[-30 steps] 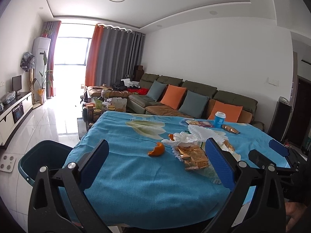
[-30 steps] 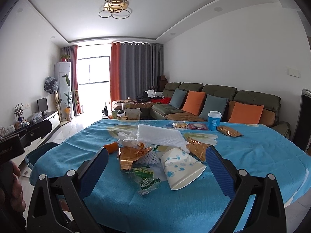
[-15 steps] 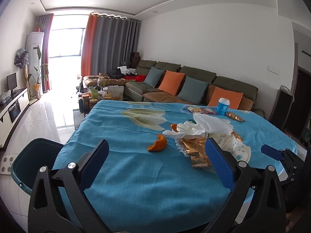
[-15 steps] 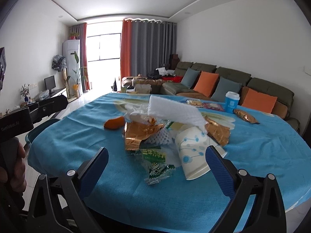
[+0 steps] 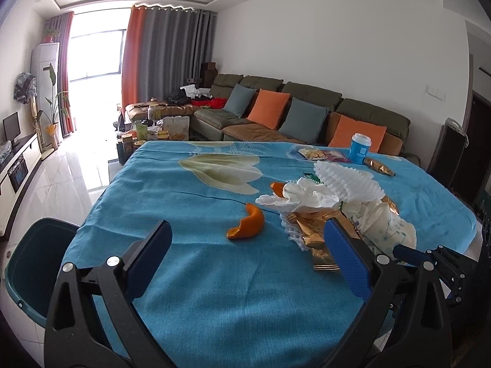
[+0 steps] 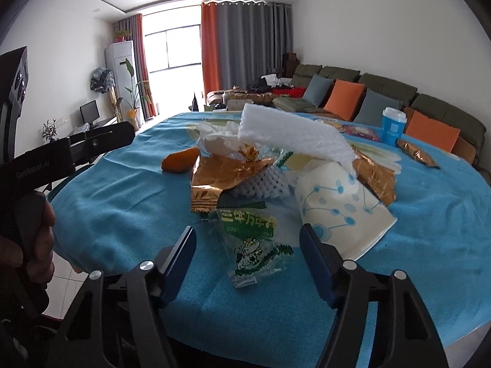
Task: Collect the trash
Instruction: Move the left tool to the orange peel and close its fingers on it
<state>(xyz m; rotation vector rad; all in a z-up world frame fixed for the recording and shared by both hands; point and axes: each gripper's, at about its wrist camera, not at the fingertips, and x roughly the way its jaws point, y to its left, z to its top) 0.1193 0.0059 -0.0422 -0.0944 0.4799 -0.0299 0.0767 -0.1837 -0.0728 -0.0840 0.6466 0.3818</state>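
Observation:
A heap of trash lies on the table's blue cloth (image 5: pixel 190 279): white foam netting (image 5: pixel 346 181), crumpled tissue (image 5: pixel 294 197), a gold wrapper (image 6: pixel 221 178), a tipped paper cup (image 6: pixel 340 202) and a green-printed clear wrapper (image 6: pixel 254 242). An orange peel (image 5: pixel 247 225) lies apart, left of the heap. My left gripper (image 5: pixel 248 260) is open over bare cloth, nothing between its fingers. My right gripper (image 6: pixel 248 257) is closing, its jaws either side of the green wrapper, pads not touching it.
A dark teal bin (image 5: pixel 33 263) stands on the floor at the table's left edge. A blue lidded cup (image 5: pixel 359 148) and snack packets (image 5: pixel 322 155) sit at the table's far side. A sofa with cushions (image 5: pixel 276 113) runs behind. A hand holds the left gripper's handle (image 6: pixel 33 233).
Both grippers have come down and closer to the table. The right gripper's jaws have narrowed around the green wrapper. The left gripper stays wide.

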